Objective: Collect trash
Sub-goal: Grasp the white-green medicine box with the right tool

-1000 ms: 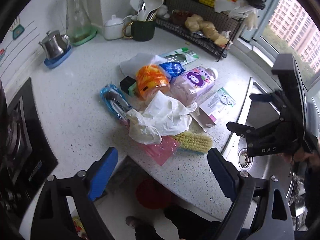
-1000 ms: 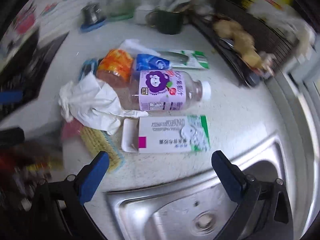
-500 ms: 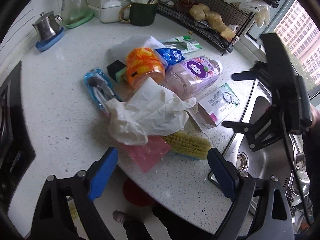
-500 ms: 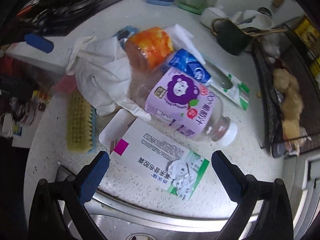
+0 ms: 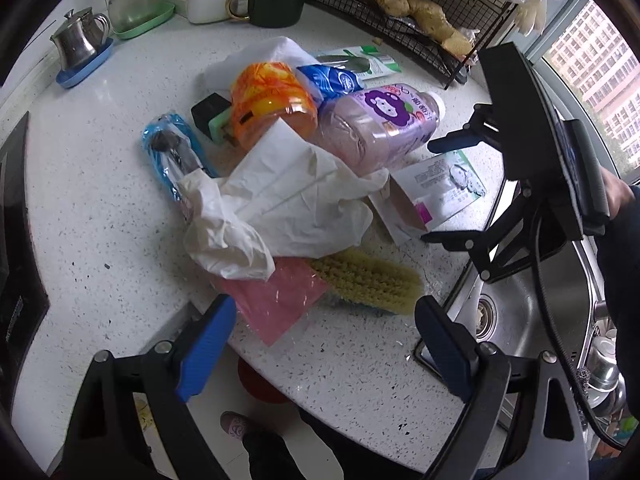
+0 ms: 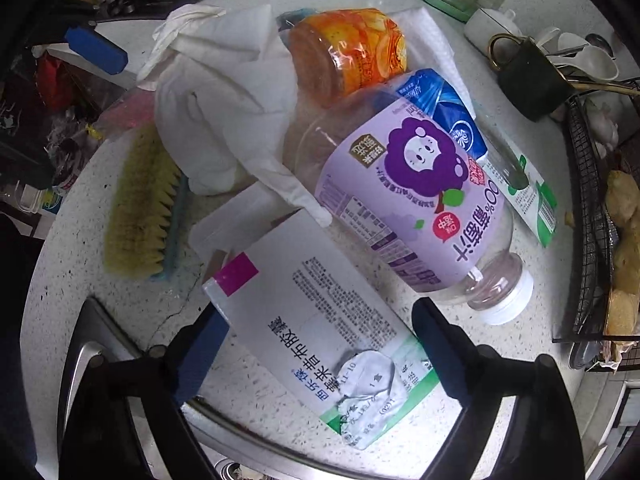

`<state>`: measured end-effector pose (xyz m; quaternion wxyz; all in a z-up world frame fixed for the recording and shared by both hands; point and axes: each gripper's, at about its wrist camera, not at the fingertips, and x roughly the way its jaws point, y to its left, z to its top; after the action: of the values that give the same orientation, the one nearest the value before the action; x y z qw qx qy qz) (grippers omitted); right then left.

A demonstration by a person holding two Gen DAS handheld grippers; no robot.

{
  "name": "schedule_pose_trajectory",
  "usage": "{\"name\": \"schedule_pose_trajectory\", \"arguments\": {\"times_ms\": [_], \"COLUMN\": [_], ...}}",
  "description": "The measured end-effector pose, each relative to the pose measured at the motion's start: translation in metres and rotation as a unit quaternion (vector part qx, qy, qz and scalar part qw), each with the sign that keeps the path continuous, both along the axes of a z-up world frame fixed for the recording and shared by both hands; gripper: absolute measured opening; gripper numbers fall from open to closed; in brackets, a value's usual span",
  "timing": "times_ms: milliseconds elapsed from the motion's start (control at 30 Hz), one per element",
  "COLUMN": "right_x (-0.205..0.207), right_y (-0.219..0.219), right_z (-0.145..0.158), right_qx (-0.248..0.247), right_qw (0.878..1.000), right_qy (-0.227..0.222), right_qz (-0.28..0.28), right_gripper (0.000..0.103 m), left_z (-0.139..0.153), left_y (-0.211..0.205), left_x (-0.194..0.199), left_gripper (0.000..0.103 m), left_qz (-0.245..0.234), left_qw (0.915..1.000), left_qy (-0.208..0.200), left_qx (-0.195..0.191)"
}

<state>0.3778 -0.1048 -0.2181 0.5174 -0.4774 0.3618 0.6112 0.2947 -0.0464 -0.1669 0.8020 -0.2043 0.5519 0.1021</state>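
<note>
A pile of trash lies on the white speckled counter. It holds a crumpled white tissue, a purple-labelled juice bottle, an orange jar, a pink bag and a flat white carton. My right gripper points down over the carton, which lies between its closing jaws; the pads do not visibly press it. In the left wrist view the right gripper straddles that carton beside the sink. My left gripper hangs open above the counter's front edge, near the pink bag, holding nothing.
A yellow scrub brush lies by the pink bag. A steel sink is at the right and a wire rack with ginger at the back. A dark mug, a steel pot and a stove ring the pile.
Both grippers have come down closer to the pile. The right gripper has rolled, so the carton now lies lengthwise between its fingers, and its jaws stand a little narrower.
</note>
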Motion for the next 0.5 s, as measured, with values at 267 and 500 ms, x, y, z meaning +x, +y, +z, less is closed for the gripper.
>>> {"name": "schedule_pose_trajectory", "arguments": {"times_ms": [267, 500], "right_x": [-0.012, -0.023], "right_y": [-0.02, -0.037], "right_z": [0.006, 0.019], "right_qx": [0.005, 0.036], "right_qw": [1.0, 0.999], "right_qy": [-0.005, 0.001], "right_qz": [-0.009, -0.039], "right_gripper": [0.069, 0.065], "left_z": [0.001, 0.0], "left_y": [-0.001, 0.007], "left_x": [-0.002, -0.017], "left_gripper": [0.09, 0.09], "left_qz": [-0.013, -0.007], "left_qw": [0.9999, 1.0], "left_qy": [0.002, 0.007], "left_qx": [0.005, -0.001]}}
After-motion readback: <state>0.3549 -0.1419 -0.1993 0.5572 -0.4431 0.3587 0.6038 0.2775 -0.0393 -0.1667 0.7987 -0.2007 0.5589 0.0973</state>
